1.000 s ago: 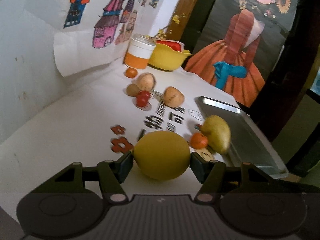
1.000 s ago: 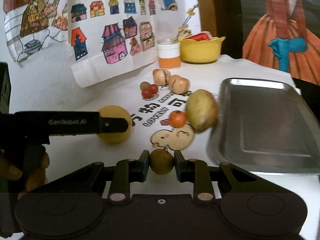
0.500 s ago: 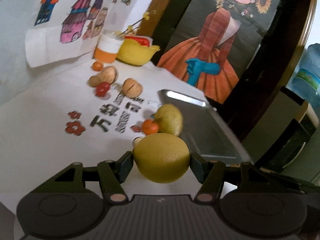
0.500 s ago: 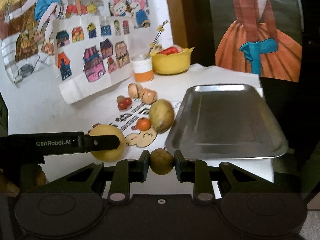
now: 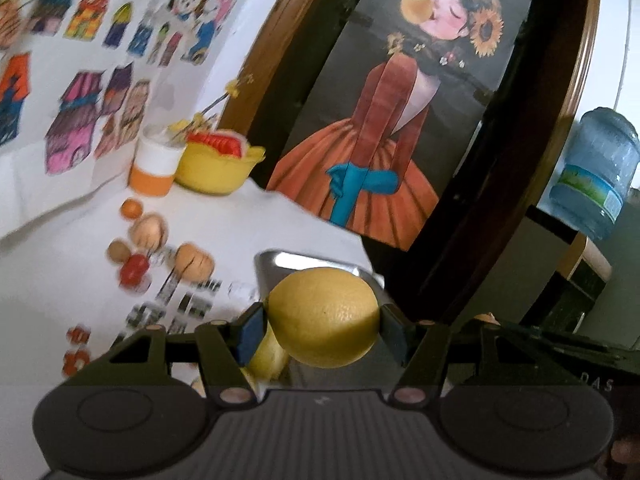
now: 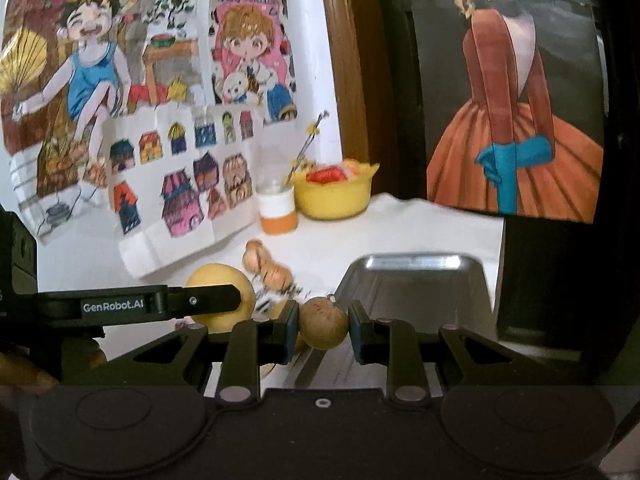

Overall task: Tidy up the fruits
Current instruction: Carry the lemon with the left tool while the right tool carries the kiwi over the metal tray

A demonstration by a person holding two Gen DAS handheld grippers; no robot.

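Observation:
My left gripper [image 5: 323,325] is shut on a large yellow lemon [image 5: 323,316], held in the air over the near left corner of the steel tray [image 5: 280,266]. My right gripper [image 6: 323,324] is shut on a small round brown fruit [image 6: 323,322], raised in front of the tray [image 6: 416,284]. From the right wrist view the left gripper's finger [image 6: 160,304] crosses the lemon [image 6: 220,296] to my left. A yellow-green pear [image 5: 270,356] lies partly hidden below the left fingers. On the white tablecloth sit two walnuts [image 5: 194,260], a red fruit [image 5: 134,272] and a small orange [image 5: 131,208].
A yellow bowl [image 5: 218,174] and a white-and-orange cup [image 5: 154,170] stand at the back of the table by the wall drawings. A framed painting [image 5: 400,120] stands behind the tray. A blue water bottle [image 5: 592,172] is at far right. The table edge runs just right of the tray.
Both grippers have risen and tilted up while keeping their fruits. The left one has carried the lemon rightward to the tray's corner; the table now sits lower in both views.

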